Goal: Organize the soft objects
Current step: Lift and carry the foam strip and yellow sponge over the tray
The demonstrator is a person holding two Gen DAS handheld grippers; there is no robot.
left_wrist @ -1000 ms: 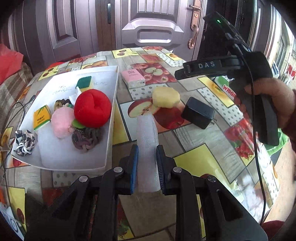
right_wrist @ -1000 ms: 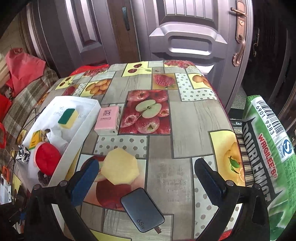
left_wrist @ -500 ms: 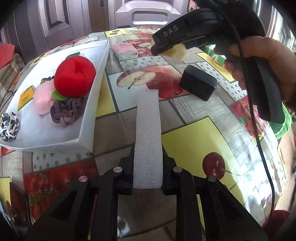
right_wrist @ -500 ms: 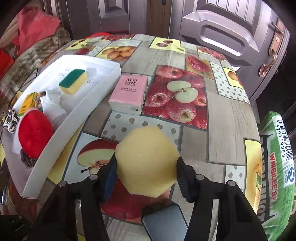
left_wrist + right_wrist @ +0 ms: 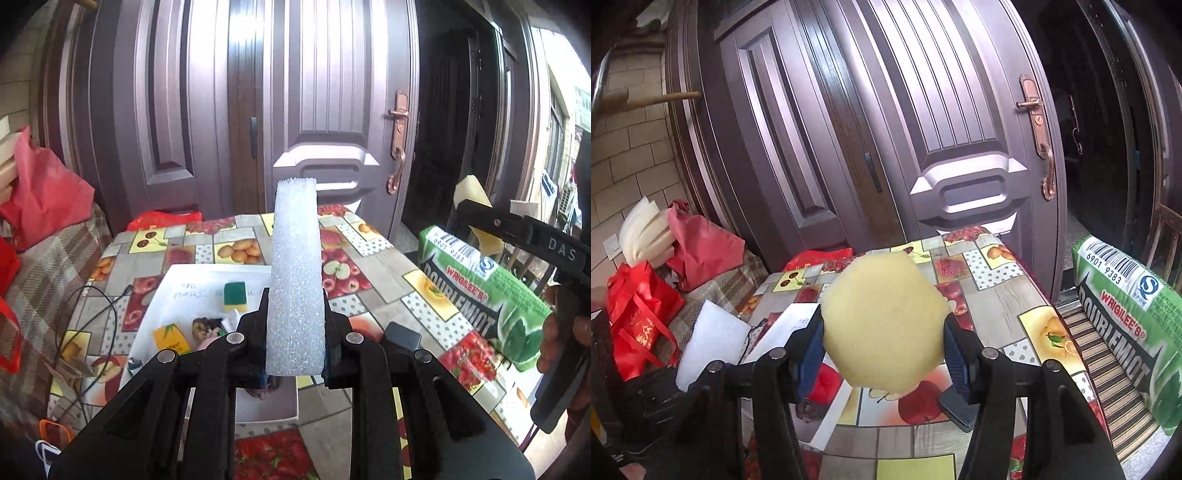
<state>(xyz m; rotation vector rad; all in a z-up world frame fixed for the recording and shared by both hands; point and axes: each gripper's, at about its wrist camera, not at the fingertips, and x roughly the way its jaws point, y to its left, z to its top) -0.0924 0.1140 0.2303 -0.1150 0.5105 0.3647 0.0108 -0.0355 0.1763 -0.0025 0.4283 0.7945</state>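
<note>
Foam strip [image 5: 295, 284] and yellow sponge [image 5: 886, 325], each clamped in its gripper above the table [image 5: 373, 243], must next go into the white tray [image 5: 166, 291].

White foam strip [image 5: 294, 280], coarse and bubbly; yellow sponge [image 5: 884, 325], matt, fine-pored; glossy printed cloth on counter [image 5: 373, 258]; polished metal door [image 5: 960, 110].

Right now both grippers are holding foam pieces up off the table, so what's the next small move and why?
Probably carry the left gripper with its white foam strip forward and down over the white tray. The strip is clamped and raised, the tray lies right below it with other soft items already in it, and the right gripper can follow with the yellow sponge.
</note>
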